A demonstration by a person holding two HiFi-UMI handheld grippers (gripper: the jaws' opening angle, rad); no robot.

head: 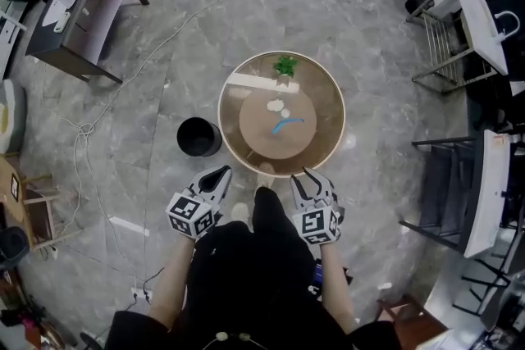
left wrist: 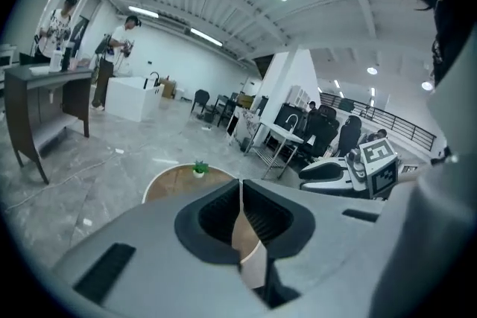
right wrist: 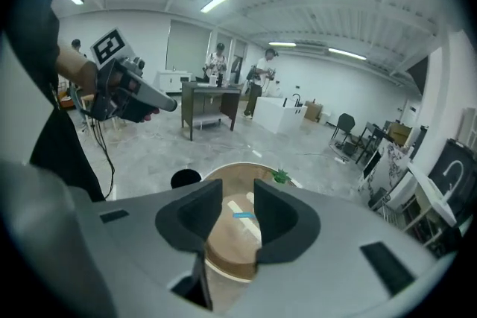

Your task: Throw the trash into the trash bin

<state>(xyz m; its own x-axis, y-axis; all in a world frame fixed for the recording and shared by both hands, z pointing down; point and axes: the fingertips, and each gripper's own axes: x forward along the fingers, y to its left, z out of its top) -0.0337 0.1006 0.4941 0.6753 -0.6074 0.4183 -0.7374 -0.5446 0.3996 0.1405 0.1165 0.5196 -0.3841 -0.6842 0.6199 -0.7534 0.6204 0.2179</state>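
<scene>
A round wooden table (head: pixel 321 106) stands in front of me. On it lie white crumpled trash (head: pixel 277 105) and a blue strip (head: pixel 287 124), with a small green plant (head: pixel 285 65) at the far rim. A black trash bin (head: pixel 198 136) stands on the floor left of the table. My left gripper (head: pixel 223 174) hovers near the table's near-left edge; its jaws meet along a thin line with nothing between them (left wrist: pixel 240 197). My right gripper (head: pixel 308 176) is at the near-right edge, open and empty (right wrist: pixel 238 208); the blue strip (right wrist: pixel 243 215) shows through its gap.
A dark desk (head: pixel 78 4) stands at the far left, and cables (head: pixel 90 127) trail over the marble floor. Metal racks (head: pixel 459 45) and chairs (head: pixel 447 193) line the right side. Several people stand far off in the gripper views.
</scene>
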